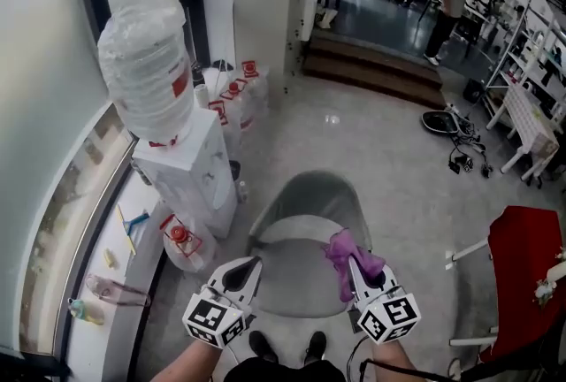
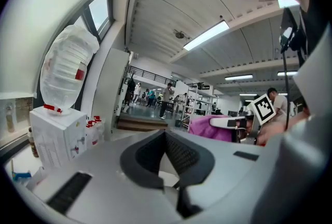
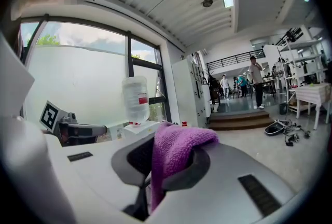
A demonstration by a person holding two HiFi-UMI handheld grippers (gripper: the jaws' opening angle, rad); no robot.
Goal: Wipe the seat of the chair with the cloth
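A grey chair (image 1: 296, 283) stands just below me, its curved backrest (image 1: 309, 199) on the far side. My right gripper (image 1: 361, 276) hovers over the seat's right part, shut on a purple cloth (image 1: 347, 255) that bunches above the jaws. In the right gripper view the cloth (image 3: 176, 150) drapes out of the right gripper (image 3: 168, 140). My left gripper (image 1: 240, 276) hangs over the seat's left edge; its jaws meet with nothing between them. The left gripper (image 2: 166, 135) points into the room, with the cloth (image 2: 207, 127) at its right.
A white water dispenser (image 1: 190, 177) with a large bottle (image 1: 146, 66) stands left of the chair. Spare bottles (image 1: 234, 97) sit behind it, and another (image 1: 181, 240) lies on the floor. A red chair (image 1: 526, 274) is at the right. Steps (image 1: 371, 71) rise further back.
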